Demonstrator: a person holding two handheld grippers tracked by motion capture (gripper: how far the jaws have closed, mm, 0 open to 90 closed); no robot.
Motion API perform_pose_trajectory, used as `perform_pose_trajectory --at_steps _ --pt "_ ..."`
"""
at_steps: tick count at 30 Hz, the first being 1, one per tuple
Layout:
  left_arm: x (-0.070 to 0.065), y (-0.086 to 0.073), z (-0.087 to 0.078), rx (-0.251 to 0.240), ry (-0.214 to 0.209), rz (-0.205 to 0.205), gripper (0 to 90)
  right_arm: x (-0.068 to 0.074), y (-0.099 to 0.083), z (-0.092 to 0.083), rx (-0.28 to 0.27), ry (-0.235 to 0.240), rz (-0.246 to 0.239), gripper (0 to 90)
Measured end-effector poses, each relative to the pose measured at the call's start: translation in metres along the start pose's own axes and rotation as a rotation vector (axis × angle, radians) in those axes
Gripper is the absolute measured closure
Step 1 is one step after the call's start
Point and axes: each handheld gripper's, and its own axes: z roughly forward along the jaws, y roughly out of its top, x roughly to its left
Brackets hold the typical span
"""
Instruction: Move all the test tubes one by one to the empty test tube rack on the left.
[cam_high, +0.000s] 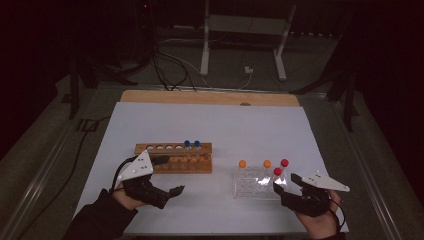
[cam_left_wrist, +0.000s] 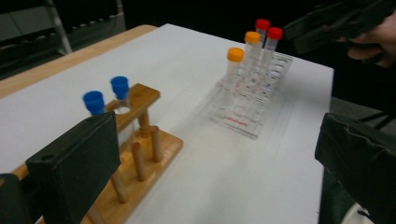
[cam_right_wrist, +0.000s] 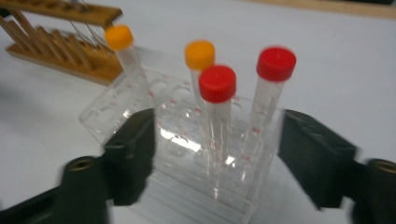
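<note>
right gripper (cam_right_wrist: 215, 154) open around red-capped tube (cam_right_wrist: 217, 112); left gripper (cam_high: 167, 175) open

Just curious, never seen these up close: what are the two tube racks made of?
The brown rack looks like wood, matte with a tan, grainy surface and round dowel posts. The clear rack looks like glossy transparent plastic, perhaps acrylic: the table shows through it and its edges catch the light.
</note>
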Motion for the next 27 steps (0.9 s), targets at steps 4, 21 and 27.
perform_pose_trajectory --at_steps 4,21,27 --pt "-0.002 -0.004 0.001 0.008 -0.004 -0.008 0.9 -0.003 -0.001 0.007 0.024 0.006 0.002 41.6" --pt "-0.002 -0.011 0.003 0.019 -0.011 -0.010 0.9 -0.001 0.004 0.032 0.108 -0.013 -0.053 70.9" --pt "-0.001 -0.012 0.003 0.020 -0.012 -0.018 0.9 0.000 0.005 0.036 0.116 -0.028 -0.079 74.4"
